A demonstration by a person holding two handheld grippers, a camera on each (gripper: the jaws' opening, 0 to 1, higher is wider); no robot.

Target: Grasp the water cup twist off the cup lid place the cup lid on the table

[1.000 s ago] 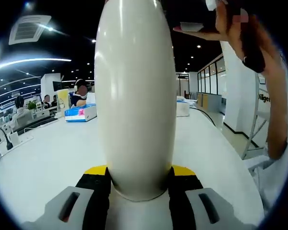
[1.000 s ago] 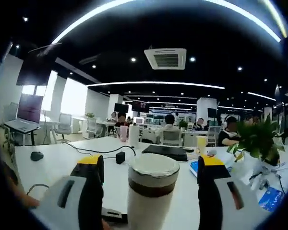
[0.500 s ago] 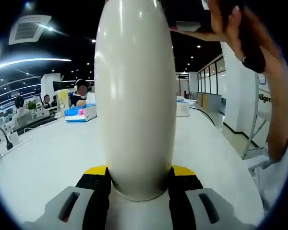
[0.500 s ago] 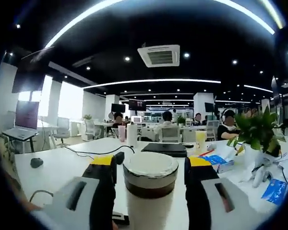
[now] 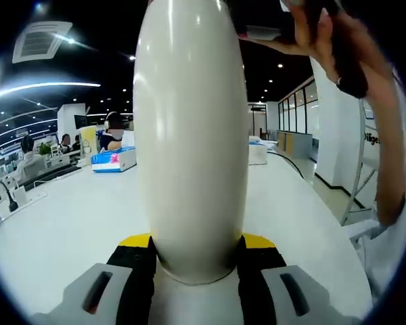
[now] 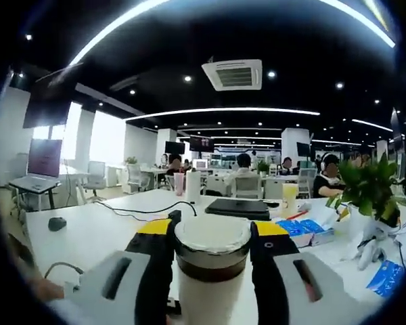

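Left gripper [image 5: 190,252] clamped on the water cup [image 5: 190,135], white body upright between its jaws. Right gripper [image 6: 211,233] pinching the cup lid [image 6: 212,235], silvery above a dark band. In the left gripper view, a hand [image 5: 338,47] above; in the right, white table [image 6: 88,237], potted plant [image 6: 369,193]

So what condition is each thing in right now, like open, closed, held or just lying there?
water cup: upright, clamped between the left gripper jaws.
cup lid: on the cup, right gripper jaws closed against its sides.
laptop: closed, flat on the table.
potted plant: upright on the table.
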